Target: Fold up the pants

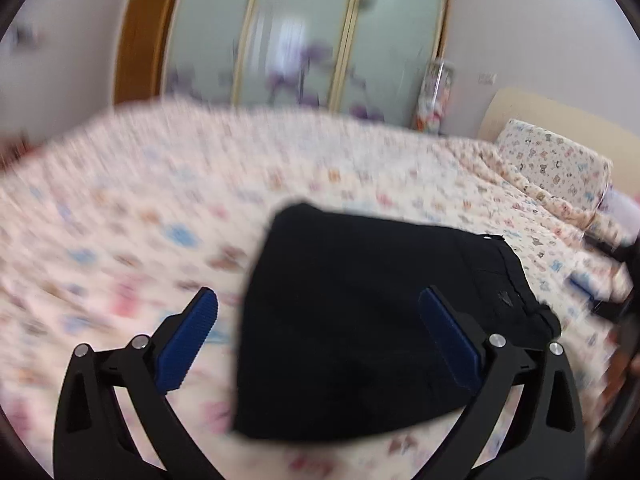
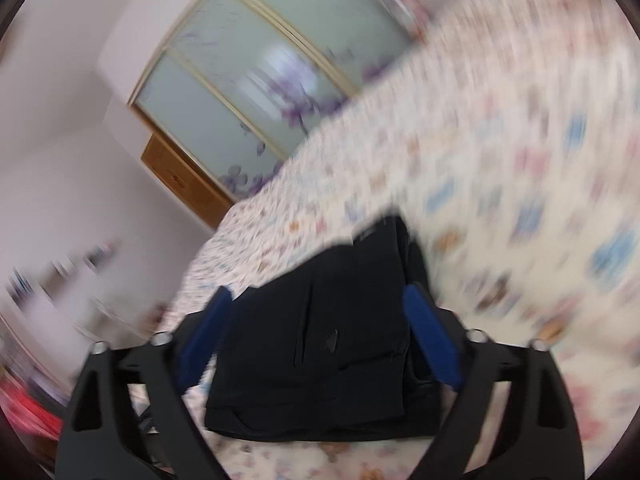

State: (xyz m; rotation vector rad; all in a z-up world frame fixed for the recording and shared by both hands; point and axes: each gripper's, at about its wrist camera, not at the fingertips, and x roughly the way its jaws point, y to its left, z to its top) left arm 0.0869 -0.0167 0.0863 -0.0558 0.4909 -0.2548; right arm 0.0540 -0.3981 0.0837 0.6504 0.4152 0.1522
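The black pants (image 1: 360, 320) lie folded into a compact bundle on the patterned bedspread (image 1: 120, 220). In the right wrist view the pants (image 2: 328, 344) show stacked layers and a small logo. My left gripper (image 1: 320, 300) is open, blue pads wide apart, hovering above the bundle and holding nothing. My right gripper (image 2: 316, 300) is open too, its pads either side of the bundle in view, holding nothing. Both views are motion-blurred.
A pillow (image 1: 560, 164) in the same print lies at the bed's head on the right. A wardrobe with frosted sliding doors (image 1: 304, 36) stands behind the bed. A wooden door (image 1: 140, 44) is to its left. The bed edge (image 2: 208, 256) drops off left.
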